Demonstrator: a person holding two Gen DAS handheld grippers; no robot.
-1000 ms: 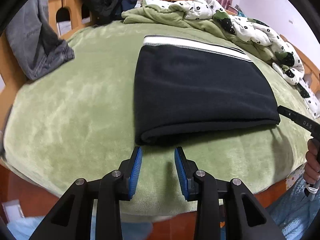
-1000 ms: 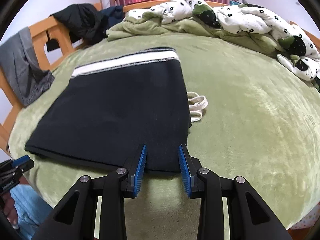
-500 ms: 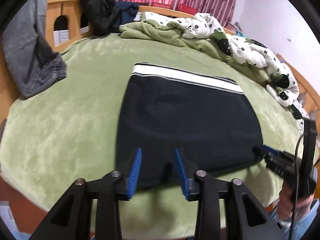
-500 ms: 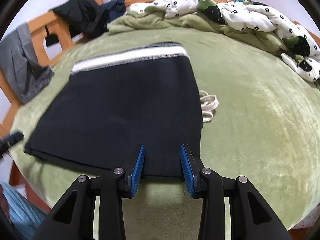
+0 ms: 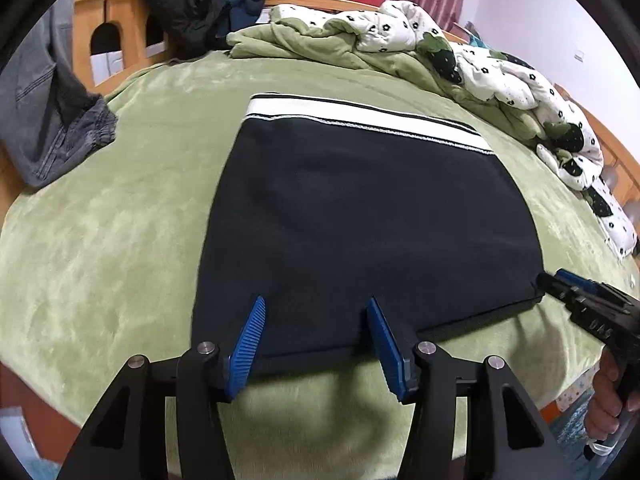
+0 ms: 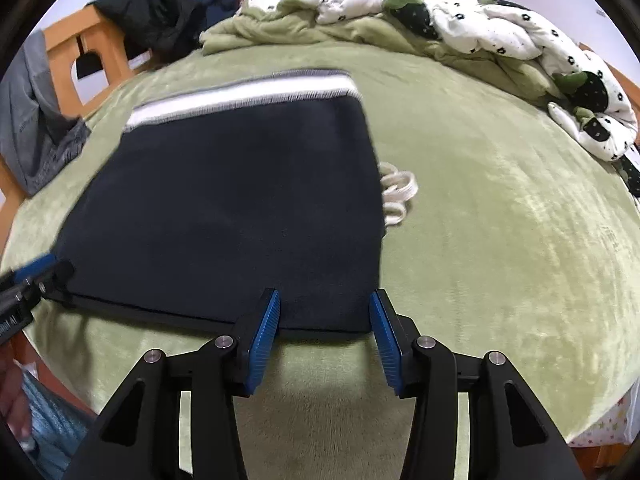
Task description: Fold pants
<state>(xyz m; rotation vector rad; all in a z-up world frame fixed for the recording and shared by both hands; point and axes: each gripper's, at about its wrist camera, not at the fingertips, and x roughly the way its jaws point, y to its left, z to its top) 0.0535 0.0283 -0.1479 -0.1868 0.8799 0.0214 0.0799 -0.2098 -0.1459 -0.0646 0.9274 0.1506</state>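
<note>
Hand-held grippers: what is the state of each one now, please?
Left hand-held gripper: open, just opening, holding nothing, over the pants edge.
Right hand-held gripper: the same.

Folded dark pants (image 6: 240,208) with a white waistband lie flat on a green bed (image 6: 500,240). The right gripper (image 6: 324,312) hovers at their near right corner, fingers (image 6: 264,332) apart and just widened, pinching nothing. The left gripper (image 6: 36,276) pokes in at the near left corner.
</note>
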